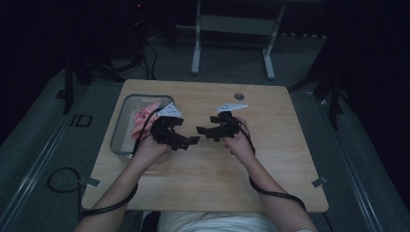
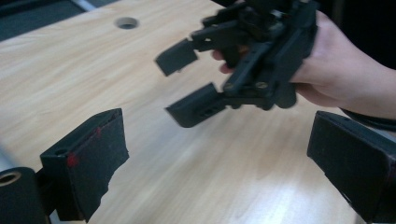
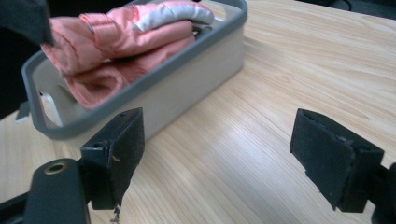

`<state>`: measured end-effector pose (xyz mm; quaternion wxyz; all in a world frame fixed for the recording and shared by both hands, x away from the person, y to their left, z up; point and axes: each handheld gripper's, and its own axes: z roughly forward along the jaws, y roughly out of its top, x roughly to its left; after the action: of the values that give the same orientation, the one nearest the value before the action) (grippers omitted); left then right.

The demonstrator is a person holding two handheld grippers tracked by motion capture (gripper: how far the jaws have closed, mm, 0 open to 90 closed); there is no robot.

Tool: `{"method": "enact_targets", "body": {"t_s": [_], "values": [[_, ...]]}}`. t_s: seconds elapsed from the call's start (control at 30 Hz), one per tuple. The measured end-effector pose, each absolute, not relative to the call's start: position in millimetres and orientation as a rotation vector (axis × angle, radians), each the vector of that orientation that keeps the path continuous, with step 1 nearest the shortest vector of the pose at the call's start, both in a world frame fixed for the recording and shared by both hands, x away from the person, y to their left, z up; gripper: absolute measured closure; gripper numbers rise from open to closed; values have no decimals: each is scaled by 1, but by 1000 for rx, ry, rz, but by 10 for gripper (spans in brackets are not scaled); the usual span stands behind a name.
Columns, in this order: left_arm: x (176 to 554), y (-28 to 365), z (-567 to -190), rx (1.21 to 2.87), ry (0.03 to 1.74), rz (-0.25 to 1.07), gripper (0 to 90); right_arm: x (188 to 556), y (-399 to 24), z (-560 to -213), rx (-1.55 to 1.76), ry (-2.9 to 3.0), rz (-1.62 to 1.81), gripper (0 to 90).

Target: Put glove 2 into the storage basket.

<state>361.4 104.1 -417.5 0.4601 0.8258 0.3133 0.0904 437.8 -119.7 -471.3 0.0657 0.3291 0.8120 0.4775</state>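
My left gripper (image 1: 187,142) and right gripper (image 1: 202,131) are held just above the middle of the wooden table (image 1: 270,159), tips facing each other a short way apart. Both are open and hold nothing. In the left gripper view my own jaws (image 2: 219,168) stand wide over bare wood, and the right gripper (image 2: 184,84) hangs ahead, open, in a hand (image 2: 336,70). The right gripper (image 3: 226,154) looks along the table toward a grey bin (image 3: 140,84) that holds a folded pink garment (image 3: 126,37).
The grey bin (image 1: 116,133) stands at the table's left side, and the pink garment (image 1: 144,116) lies inside it. A round cable hole (image 1: 239,96) is near the far edge. Cables trail off the front edge. A white desk frame (image 1: 196,43) stands beyond.
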Motion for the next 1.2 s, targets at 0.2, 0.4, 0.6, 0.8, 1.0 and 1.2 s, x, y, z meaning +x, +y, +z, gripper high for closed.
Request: {"method": "enact_targets", "body": {"t_s": [0.2,0.4,0.6,0.8,1.0,1.2], "values": [[353,85,-430,2089,710,182,44,430,-134,-483,981,2470,1401,175],[345,69,-443,2115,661,146,44,424,-144,-494,985,2483,1385,173],[337,58,-458,2113,610,97,44,417,-152,-504,979,2490,1376,171],[332,52,-473,2126,574,55,44,411,-158,-511,959,2510,1355,163],[329,47,-489,2135,546,44,44,407,-160,-524,953,2530,1327,150],[327,43,-509,2160,531,40,44,401,-164,-535,937,2541,1300,141]]}}
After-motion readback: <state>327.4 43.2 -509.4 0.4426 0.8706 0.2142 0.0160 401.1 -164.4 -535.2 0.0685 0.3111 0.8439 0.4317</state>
